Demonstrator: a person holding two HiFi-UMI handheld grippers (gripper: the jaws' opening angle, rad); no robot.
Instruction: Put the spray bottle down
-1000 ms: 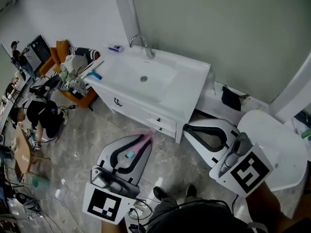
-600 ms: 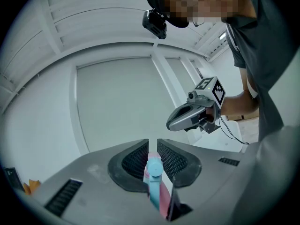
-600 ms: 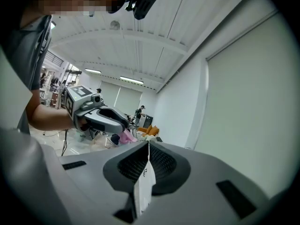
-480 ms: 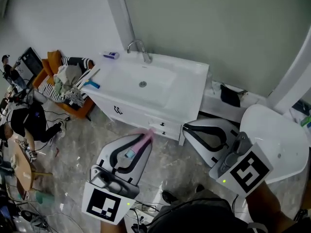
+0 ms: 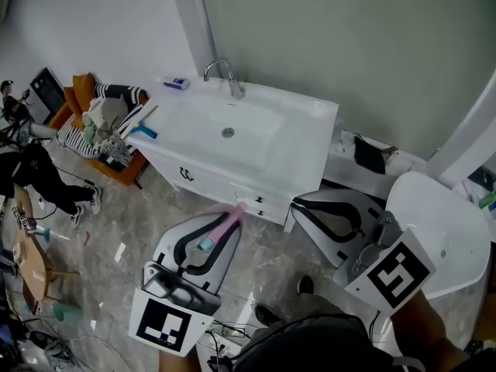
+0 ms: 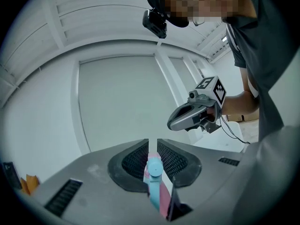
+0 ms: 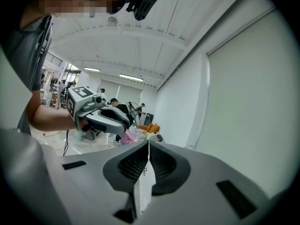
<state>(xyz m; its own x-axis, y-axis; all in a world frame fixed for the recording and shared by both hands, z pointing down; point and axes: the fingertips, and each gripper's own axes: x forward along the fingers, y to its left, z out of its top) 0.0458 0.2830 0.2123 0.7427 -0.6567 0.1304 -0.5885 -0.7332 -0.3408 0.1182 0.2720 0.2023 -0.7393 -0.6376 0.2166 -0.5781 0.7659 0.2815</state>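
Note:
A pink and blue spray bottle (image 5: 221, 229) is clamped in my left gripper (image 5: 235, 214), held in the air over the marble floor in front of the white vanity (image 5: 310, 142). In the left gripper view the bottle's blue head (image 6: 153, 168) sits between the shut jaws of the left gripper (image 6: 153, 146). My right gripper (image 5: 298, 204) hovers to the right of it, shut on a thin white sheet (image 7: 144, 186). The right gripper view shows the left gripper (image 7: 101, 116) with the pink bottle (image 7: 127, 136) poking out.
The vanity carries a sink basin (image 5: 225, 122), a faucet (image 5: 221, 72), a small bottle (image 5: 177, 84) and a blue-handled tool (image 5: 146, 132). An orange chair (image 5: 105, 122) piled with clothes stands left of it. A white round seat (image 5: 446, 239) lies right. A person (image 5: 35, 173) is at far left.
Both grippers keep their hold and stay almost where they were. The view has shifted a little, and the person at the far left has moved.

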